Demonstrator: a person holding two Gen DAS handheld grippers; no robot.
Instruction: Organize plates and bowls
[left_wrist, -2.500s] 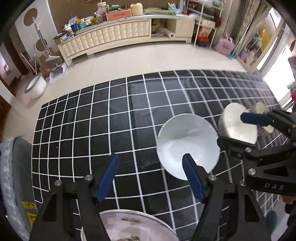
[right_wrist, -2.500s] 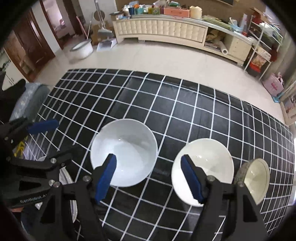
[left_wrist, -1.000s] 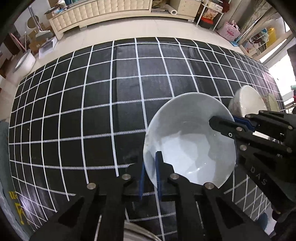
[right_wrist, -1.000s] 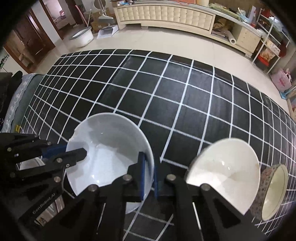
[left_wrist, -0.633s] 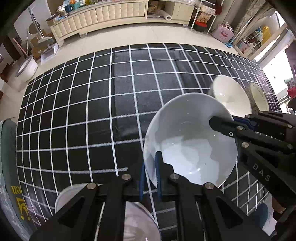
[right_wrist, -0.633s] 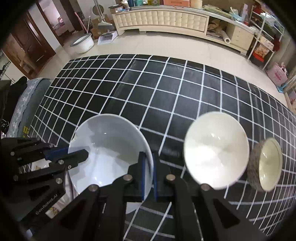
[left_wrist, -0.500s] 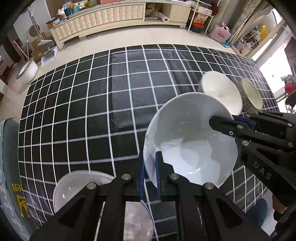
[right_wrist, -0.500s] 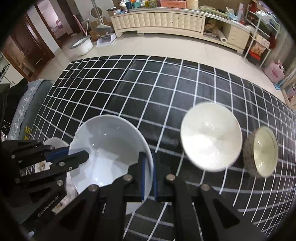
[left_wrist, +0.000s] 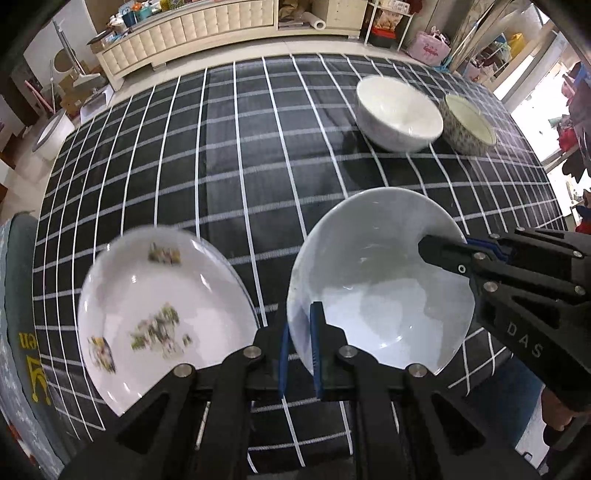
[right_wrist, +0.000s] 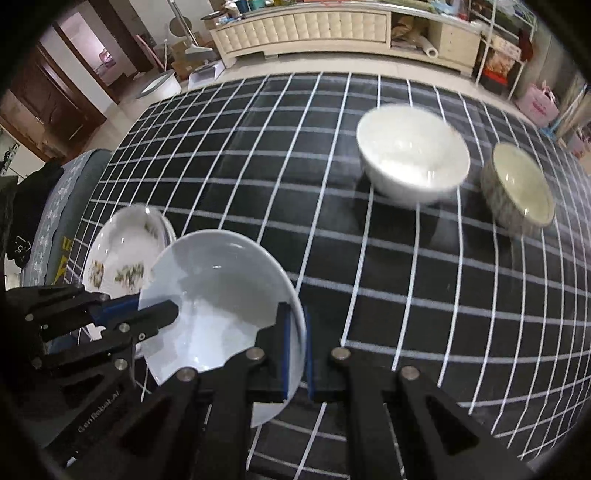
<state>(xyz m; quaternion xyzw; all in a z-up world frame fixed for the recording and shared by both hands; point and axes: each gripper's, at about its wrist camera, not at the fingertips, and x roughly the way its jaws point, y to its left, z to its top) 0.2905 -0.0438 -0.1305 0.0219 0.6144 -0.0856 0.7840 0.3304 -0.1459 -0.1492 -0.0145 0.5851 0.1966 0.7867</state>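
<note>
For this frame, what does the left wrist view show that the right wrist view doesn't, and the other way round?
Left only: a hand behind the right gripper.
Right only: a dark wooden door.
Both: the pale blue dish, clamped at opposite rims by the left gripper and the right gripper; the floral plate, white bowl, patterned bowl and checked cloth.

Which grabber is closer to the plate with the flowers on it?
Left. The left gripper pinches the big white bowl's rim right beside the flowered plate; the right gripper grips the bowl's far side.
</note>
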